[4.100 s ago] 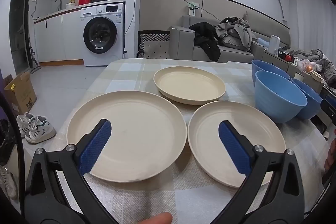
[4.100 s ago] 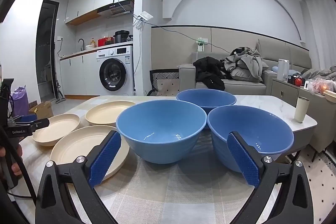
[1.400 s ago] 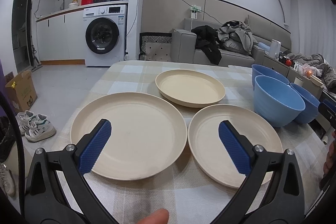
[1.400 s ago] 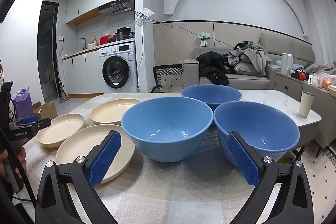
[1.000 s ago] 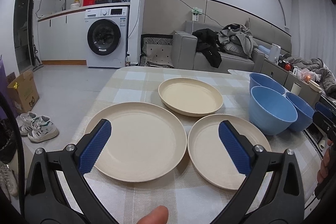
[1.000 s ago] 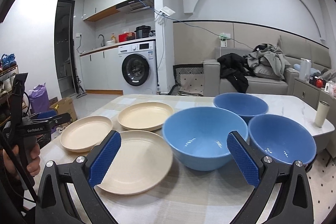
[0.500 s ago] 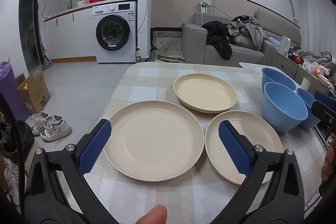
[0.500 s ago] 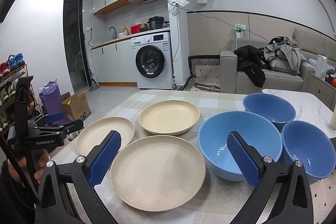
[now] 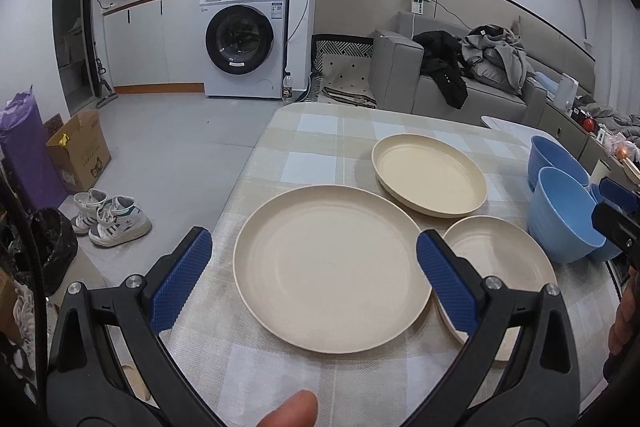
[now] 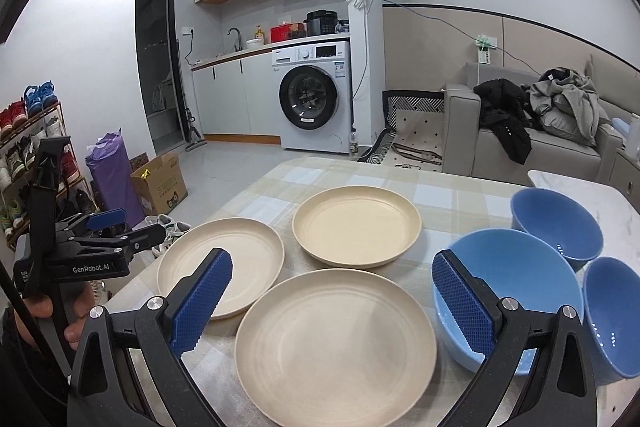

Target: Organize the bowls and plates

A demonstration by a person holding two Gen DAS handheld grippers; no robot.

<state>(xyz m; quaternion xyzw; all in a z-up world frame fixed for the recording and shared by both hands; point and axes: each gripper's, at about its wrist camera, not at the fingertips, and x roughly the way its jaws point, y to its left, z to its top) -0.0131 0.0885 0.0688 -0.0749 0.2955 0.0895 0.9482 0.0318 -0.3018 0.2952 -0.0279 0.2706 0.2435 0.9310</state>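
Three cream plates lie on the checked tablecloth. My left gripper [image 9: 316, 273] is open and empty, held above the near-left plate [image 9: 332, 279]. A second plate [image 9: 500, 267] lies to its right and a deeper one [image 9: 430, 175] behind. My right gripper [image 10: 332, 303] is open and empty above the near plate [image 10: 336, 343], with the left plate [image 10: 220, 267] and the far plate [image 10: 356, 223] beyond. Three blue bowls stand at the right: a large one [image 10: 520, 279], a far one [image 10: 556, 223] and a near one [image 10: 612, 315].
The table's left edge [image 9: 240, 183] drops to the floor, where sneakers [image 9: 108, 219] and a cardboard box [image 9: 80, 151] sit. A washing machine [image 9: 244, 39] and a grey sofa [image 9: 460, 83] stand behind the table. The left gripper also shows in the right wrist view [image 10: 92, 239].
Both grippers have risen and swung left, so the plates now fill both views and the bowls sit at the right. Nothing was grasped; plates and bowls have not moved.
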